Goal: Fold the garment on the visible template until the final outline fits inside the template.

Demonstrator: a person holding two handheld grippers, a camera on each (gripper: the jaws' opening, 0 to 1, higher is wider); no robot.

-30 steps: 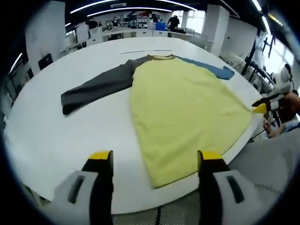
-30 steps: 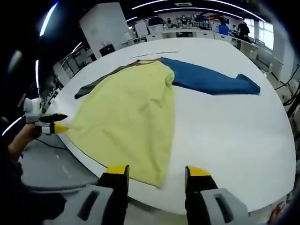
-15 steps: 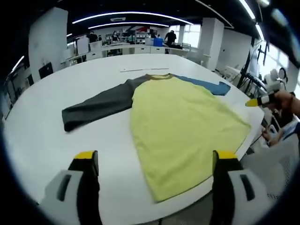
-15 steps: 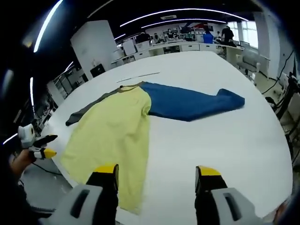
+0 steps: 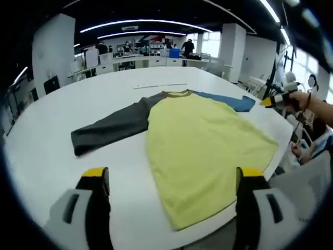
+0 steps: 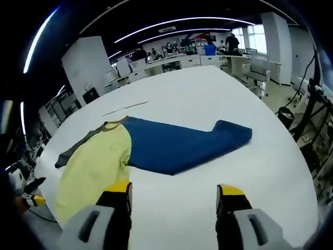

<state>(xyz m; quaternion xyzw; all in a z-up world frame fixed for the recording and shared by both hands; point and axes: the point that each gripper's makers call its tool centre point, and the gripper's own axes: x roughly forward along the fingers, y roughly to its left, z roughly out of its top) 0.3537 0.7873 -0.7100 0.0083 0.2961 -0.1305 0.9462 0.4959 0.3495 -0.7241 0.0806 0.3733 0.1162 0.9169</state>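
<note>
1. In the left gripper view, the left tool [image 5: 169, 179] hovers above the near edge of the white bench [image 5: 47, 135] with its jaws wide and nothing between them.
2. In the right gripper view, the right tool [image 6: 174, 194] hangs over bare bench [image 6: 270, 156] just short of the blue sleeve [image 6: 182, 146]; its jaws are also wide and hold nothing.
3. The shirt [image 5: 203, 140] lies flat, face up, on the bench. Its yellow body reaches from the near edge, where the hem sits at or slightly over the rim, back to the collar [image 5: 177, 94].
4. The grey sleeve [image 5: 112, 125] stretches out to one side of the body and the blue sleeve to the other; both are fully spread.
5. I cannot make out a template outline on the bench. Only a thin strip [image 5: 158, 85] lies beyond the collar.
6. Judged from this, folding has not begun and the step in hand is the approach to a first grasp.
7. The next move likely calls for the right tool to drop onto the blue cuff [image 6: 234, 133], pinch it and carry it across the yellow body, while the left tool does the same with the grey cuff [image 5: 78, 146].
8. Far off, desks and people stand at the back of the room.
</note>
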